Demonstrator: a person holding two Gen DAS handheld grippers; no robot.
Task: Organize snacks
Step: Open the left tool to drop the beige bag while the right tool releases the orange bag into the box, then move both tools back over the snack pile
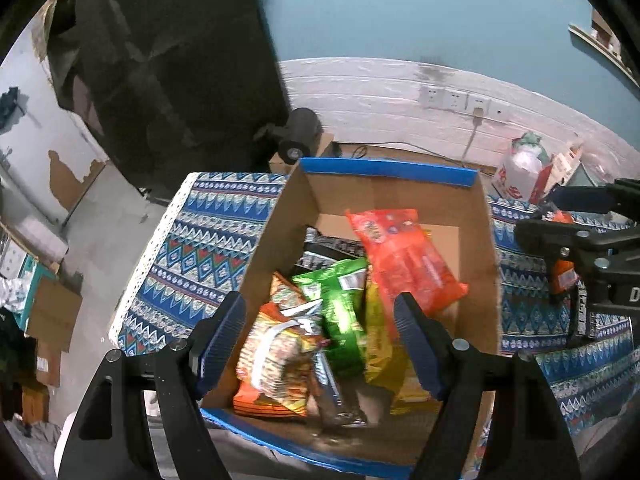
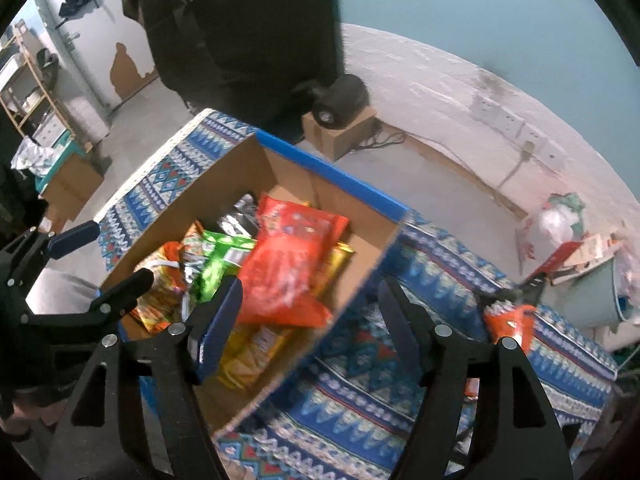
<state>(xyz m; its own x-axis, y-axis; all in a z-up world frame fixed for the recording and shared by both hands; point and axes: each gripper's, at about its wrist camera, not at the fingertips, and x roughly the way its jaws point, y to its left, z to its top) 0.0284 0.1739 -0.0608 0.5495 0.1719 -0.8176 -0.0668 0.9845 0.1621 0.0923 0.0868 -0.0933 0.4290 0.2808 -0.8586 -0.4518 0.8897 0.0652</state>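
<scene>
A cardboard box [image 1: 472, 216] with blue edges sits on a table with a patterned blue cloth [image 1: 200, 248], near the cloth's left edge, with bare cloth to its right. Inside lie snack bags: a red bag [image 2: 288, 272] on top, a green bag [image 1: 344, 304], yellow and orange ones. The left gripper [image 1: 320, 336] and right gripper [image 2: 308, 316] are both wide and hold nothing. Another orange snack [image 2: 512, 320] lies on the cloth, right of the box.
</scene>
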